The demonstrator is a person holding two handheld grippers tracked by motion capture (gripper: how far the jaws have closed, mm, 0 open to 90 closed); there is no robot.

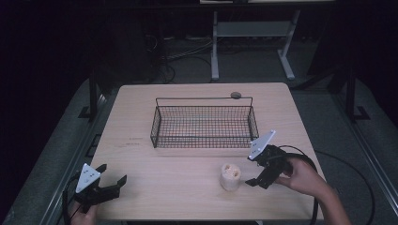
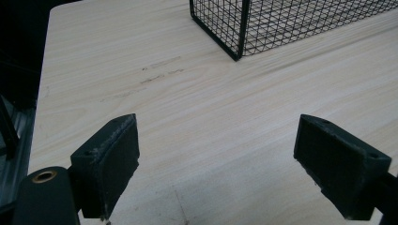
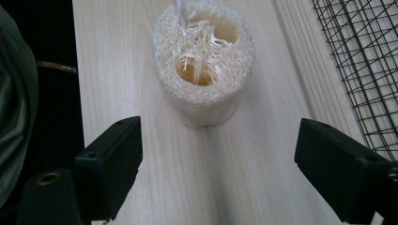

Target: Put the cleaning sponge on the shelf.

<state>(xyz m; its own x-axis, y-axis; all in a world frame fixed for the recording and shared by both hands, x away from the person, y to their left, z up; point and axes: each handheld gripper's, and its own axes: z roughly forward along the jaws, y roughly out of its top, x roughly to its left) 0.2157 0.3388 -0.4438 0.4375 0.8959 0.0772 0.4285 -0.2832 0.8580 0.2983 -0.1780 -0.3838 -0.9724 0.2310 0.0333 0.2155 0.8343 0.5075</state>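
Note:
A pale cream loofah piece (image 1: 230, 176) stands upright on the wooden table (image 1: 178, 187), near the front and right of centre. My right gripper (image 1: 253, 169) is just to its right, open, with its jaws pointing at it. In the right gripper view the loofah (image 3: 202, 61) stands a short way ahead of the open gripper (image 3: 218, 168), untouched, its holes facing up. My left gripper (image 1: 112, 173) rests open near the front left corner, holding nothing. Its own view has the gripper (image 2: 216, 159) over bare wood.
A black wire basket (image 1: 204, 124) sits empty at the table's middle; its corner (image 2: 244, 28) lies ahead of the left gripper and its side (image 3: 366, 70) is right of the loofah. A small round object (image 1: 235, 95) lies behind the basket. A white desk frame (image 1: 253, 33) stands beyond.

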